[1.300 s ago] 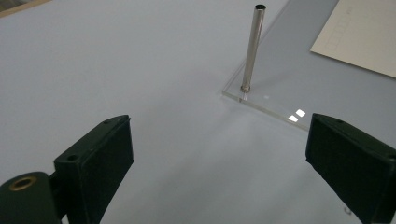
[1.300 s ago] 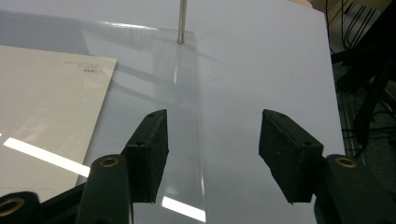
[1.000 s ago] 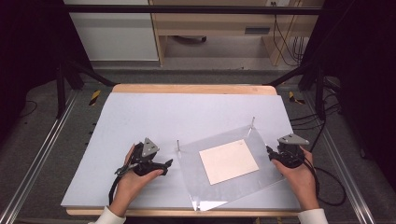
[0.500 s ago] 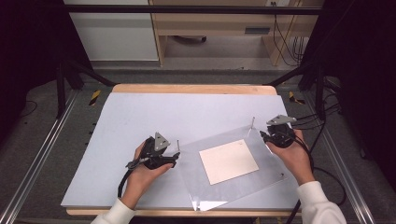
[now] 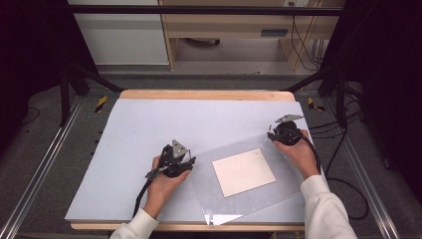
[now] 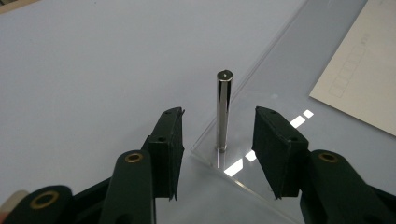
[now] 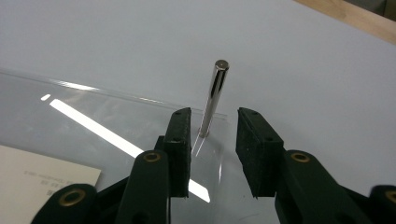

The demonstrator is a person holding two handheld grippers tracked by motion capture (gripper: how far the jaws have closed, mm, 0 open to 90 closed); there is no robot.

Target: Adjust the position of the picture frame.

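Left gripper view: we see the left gripper (image 6: pixel 218 149) half-narrowed, its jaws having just been closing, and a metal pin (image 6: pixel 223 109) stands between them, untouched by either pad.
Left pin, direction: it lies straight ahead of the jaws, upright, its long axis vertical, fixed at the near corner of the clear sheet (image 6: pixel 289 70).
Right gripper view: the right gripper (image 7: pixel 214 144) is narrower, its jaws having also just been closing; a second pin (image 7: pixel 213 95) rises just beyond the gap, leaning slightly right in this view, with no pad on it yet.
High view: the left gripper (image 5: pixel 188 160) sits at the sheet's left corner, the right gripper (image 5: pixel 271 134) at its far right corner; each hand is nearest its own pin.
Sheet: it lies flat and skewed on the grey bench (image 5: pixel 149 124).
Card: a pale card (image 5: pixel 244 172) rests at the sheet's middle.
Coming move: we judge each gripper must pinch its own pin squarely.
Writing: faint boxes and print on the card, too small for us to read; no brands.
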